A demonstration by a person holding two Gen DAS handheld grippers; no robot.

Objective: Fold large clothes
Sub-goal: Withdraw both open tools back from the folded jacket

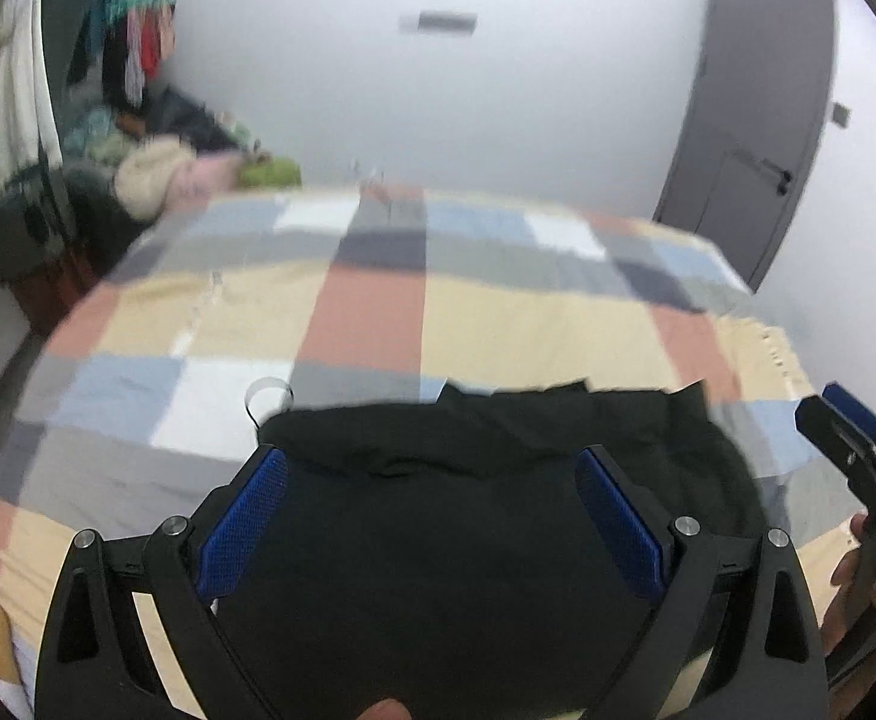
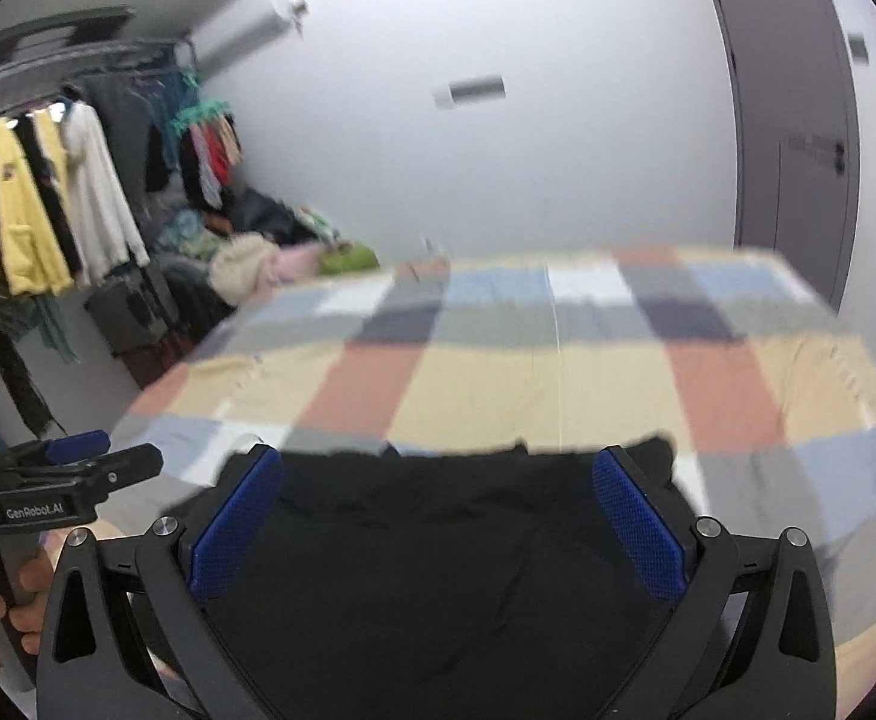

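both grippers open above a folded black garment

left wrist view: the left gripper (image 1: pixel 432 516) stood wide open, its blue pads (image 1: pixel 243 519) well apart and nothing pinched between them. the black garment (image 1: pixel 468 540) lay below on the checked bedspread (image 1: pixel 372 312), near the front edge of the bed, its far edge fairly straight. a clear hanger hook (image 1: pixel 267 396) showed just beside the garment's left corner. the right gripper (image 1: pixel 846 426) entered at the right edge, with a hand (image 1: pixel 858 576) on its handle. the picture was blurred.

right wrist view: the right gripper (image 2: pixel 438 522) was also spread wide, holding nothing, with the garment (image 2: pixel 438 570) under it. the left gripper (image 2: pixel 78 456) showed at the left edge; whether its jaws were apart could not be told from here. a clothes rack (image 2: pixel 48 192) and a pile of clothes (image 2: pixel 258 264) stood by the far wall.

risks, as a judgement: the loose cloth could spring back out of its fold with nothing pinning it. a finger coming down again might snag a layer and drag it askew. the hanger beside the corner could catch the fabric if the garment were slid left.
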